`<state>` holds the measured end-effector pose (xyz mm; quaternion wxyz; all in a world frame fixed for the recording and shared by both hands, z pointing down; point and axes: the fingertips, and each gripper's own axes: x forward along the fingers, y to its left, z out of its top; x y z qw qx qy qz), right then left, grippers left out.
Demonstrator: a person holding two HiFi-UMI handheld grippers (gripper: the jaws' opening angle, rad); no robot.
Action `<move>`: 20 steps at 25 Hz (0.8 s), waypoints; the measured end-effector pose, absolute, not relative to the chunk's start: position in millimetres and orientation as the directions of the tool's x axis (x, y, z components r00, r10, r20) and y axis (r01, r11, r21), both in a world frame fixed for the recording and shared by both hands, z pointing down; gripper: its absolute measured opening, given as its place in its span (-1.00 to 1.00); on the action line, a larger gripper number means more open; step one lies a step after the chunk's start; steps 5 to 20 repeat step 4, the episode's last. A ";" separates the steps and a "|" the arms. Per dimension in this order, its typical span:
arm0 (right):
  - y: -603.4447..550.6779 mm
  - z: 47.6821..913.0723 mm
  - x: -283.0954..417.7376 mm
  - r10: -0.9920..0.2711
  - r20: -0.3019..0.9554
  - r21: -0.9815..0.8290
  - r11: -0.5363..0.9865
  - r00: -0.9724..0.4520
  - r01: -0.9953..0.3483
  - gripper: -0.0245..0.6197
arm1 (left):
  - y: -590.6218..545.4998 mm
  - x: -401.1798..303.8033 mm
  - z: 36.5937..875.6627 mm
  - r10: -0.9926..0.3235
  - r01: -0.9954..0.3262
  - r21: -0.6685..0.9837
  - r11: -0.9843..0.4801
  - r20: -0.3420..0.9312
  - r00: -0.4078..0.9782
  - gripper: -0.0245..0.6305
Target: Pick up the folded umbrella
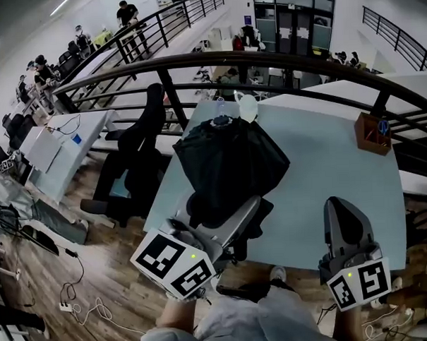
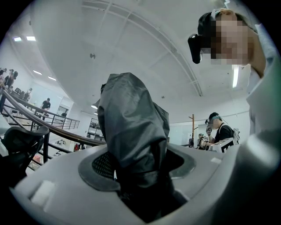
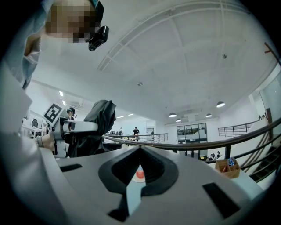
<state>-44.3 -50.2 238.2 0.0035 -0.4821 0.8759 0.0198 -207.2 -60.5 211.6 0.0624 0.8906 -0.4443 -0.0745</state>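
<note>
The folded umbrella [image 1: 227,162] is black, with loose crumpled fabric, and is held up over the near left part of the pale table [image 1: 320,176]. My left gripper [image 1: 229,213] is shut on its lower end. In the left gripper view the dark fabric of the umbrella [image 2: 131,127] rises from between the jaws of that gripper [image 2: 140,178] and hides what lies behind. My right gripper [image 1: 345,213] hangs over the table's near right edge, shut with nothing in it. From the right gripper [image 3: 140,165] the umbrella [image 3: 96,123] shows off to the left.
A wooden desk organiser [image 1: 371,132] with scissors stands at the table's far right. A white object [image 1: 246,105] sits at the far edge. A black office chair [image 1: 139,155] is left of the table. A dark curved railing [image 1: 265,58] runs behind it.
</note>
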 end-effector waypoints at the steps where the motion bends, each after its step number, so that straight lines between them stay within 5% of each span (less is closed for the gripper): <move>1: -50.6 239.4 -45.0 -0.844 -0.025 0.032 0.536 -0.536 -0.844 -0.92 | -61.2 -208.1 212.7 -0.801 -0.782 0.179 -0.597 -0.077 0.594 -0.05; 20: -54.0 244.2 -46.8 -0.840 -0.025 0.033 0.541 -0.542 -0.840 -0.92 | -65.2 -210.7 217.7 -0.804 -0.785 0.183 -0.592 -0.076 0.589 -0.05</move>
